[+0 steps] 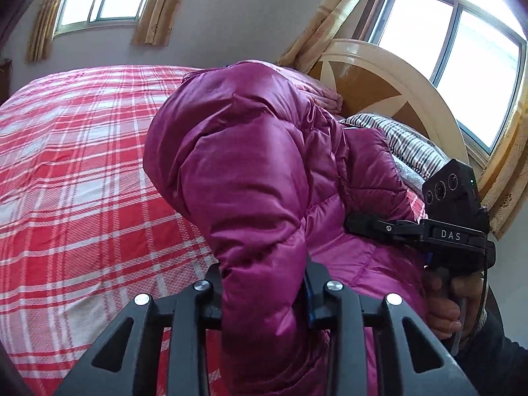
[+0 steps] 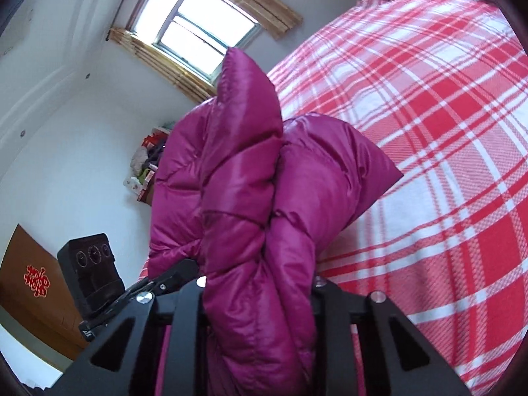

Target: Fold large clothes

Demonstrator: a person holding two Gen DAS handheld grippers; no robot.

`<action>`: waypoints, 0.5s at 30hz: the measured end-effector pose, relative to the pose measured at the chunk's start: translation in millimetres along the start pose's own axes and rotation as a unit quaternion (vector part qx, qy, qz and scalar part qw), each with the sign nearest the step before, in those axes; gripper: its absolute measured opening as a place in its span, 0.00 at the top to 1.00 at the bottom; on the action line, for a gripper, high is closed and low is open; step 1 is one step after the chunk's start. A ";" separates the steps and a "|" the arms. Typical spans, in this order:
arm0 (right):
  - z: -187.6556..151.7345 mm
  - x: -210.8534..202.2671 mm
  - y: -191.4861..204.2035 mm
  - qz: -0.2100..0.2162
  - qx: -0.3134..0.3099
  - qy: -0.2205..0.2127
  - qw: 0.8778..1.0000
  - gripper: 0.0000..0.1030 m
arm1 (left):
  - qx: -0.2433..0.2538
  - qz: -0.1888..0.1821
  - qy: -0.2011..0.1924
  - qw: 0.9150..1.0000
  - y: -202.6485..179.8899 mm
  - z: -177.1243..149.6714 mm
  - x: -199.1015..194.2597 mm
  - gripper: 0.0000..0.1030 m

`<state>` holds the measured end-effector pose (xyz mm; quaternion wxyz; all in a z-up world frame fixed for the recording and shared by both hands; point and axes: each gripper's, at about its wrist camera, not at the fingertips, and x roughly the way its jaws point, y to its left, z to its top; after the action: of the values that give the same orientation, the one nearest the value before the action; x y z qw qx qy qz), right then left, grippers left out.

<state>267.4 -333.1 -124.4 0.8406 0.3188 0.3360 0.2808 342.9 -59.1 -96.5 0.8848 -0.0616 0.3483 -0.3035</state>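
Gripping a fat fold of the purple down jacket [image 1: 250,171], the left gripper [image 1: 264,300] has its fingers closed on it; the right gripper [image 2: 260,283] likewise clamps a bunched fold. The jacket hangs lifted above the bed [image 1: 72,171], near the headboard [image 1: 373,76] end. It looks light, puffy and slick, so a thin pinch may slide; hems or seams should hold better. A striped pillow [image 1: 409,145] lies just beside the jacket and could crowd the laying-down.
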 end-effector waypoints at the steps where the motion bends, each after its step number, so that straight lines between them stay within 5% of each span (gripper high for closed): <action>1: -2.4 1.2 5.7 0.006 -0.003 0.002 1.000 0.75 | 0.005 0.007 -0.007 1.000 0.6 -1.3 -11.9 0.69; 15: -22.8 93.1 106.2 0.065 -0.070 0.074 0.993 0.75 | -0.035 0.102 -0.068 0.992 60.3 -31.4 -131.1 0.69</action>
<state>280.5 -193.4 -96.4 0.8139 0.2586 0.3549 0.3805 277.0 68.9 -63.5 0.9300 -0.0778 0.3021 -0.1945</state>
